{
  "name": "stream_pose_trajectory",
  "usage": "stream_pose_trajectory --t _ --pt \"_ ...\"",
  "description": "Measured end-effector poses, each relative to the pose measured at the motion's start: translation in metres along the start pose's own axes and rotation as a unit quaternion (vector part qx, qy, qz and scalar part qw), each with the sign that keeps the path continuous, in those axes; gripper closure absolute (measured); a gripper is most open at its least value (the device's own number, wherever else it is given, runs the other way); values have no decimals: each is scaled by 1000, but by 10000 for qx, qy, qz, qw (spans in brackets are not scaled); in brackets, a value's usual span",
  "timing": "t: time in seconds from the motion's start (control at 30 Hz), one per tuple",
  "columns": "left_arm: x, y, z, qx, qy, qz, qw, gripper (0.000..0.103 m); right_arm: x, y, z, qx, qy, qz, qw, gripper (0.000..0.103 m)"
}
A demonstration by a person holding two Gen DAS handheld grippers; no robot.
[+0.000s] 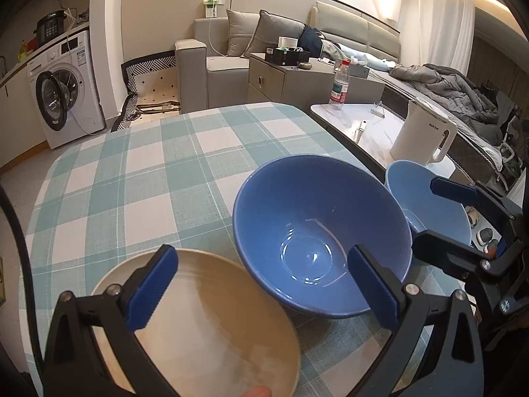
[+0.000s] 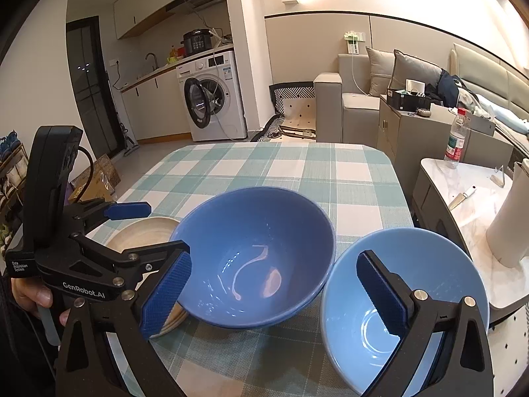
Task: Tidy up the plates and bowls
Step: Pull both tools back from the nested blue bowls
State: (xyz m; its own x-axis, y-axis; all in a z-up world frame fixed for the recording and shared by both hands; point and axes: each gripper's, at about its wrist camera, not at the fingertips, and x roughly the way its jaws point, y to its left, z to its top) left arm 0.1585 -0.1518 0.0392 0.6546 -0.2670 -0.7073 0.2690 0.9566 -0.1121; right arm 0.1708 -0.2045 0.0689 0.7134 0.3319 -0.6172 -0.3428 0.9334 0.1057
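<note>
Grippers come first, nearest the cameras: the left gripper (image 1: 264, 284) has its jaws spread wide with nothing pinched, one blue pad over the beige plate (image 1: 211, 324) and the other over the rim of the dark blue bowl (image 1: 317, 231); the right gripper (image 2: 274, 294) is likewise spread wide and holds nothing, one pad hanging over the light blue bowl (image 2: 429, 264), the other at the near rim of the dark blue bowl. All three dishes sit along the near edge of the table (image 1: 139, 172), which is covered in a teal-and-white checked cloth: plate toward the near left corner, dark blue bowl in the middle and touching or just beside the plate, light blue bowl toward the near right corner, close by the dark one. Beyond the right edge stands a marble side table (image 2: 463, 178) carrying a white kettle (image 1: 423, 135) and a water bottle (image 2: 456, 135). Farther off are a sofa (image 2: 357, 99) and a washing machine (image 2: 211, 96).
</note>
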Motion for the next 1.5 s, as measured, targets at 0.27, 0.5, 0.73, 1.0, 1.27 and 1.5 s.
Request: stream_pose_trajectory --t 0.27,0.5,0.73,1.0,1.27,1.5 --pt "-2 -7 2 28 -38 -23 10000 0 -11 -3 2 19 -113 -10 9999 1" --pt "-4 -17 5 80 -74 -62 9999 0 -25 -7 5 63 -240 -71 9997 1" --pt "-9 -30 11 175 -125 -219 9995 0 -42 -17 5 166 -353 -211 9990 1" --pt "-6 -45 17 281 -135 -296 9991 0 -53 -32 5 309 -418 -377 9979 1" --pt "-3 -61 23 417 -136 -403 9982 0 -60 -38 4 360 -457 -442 9973 1" --pt "3 -72 28 497 -124 -496 9975 0 -67 -47 4 506 -496 -467 9964 1"
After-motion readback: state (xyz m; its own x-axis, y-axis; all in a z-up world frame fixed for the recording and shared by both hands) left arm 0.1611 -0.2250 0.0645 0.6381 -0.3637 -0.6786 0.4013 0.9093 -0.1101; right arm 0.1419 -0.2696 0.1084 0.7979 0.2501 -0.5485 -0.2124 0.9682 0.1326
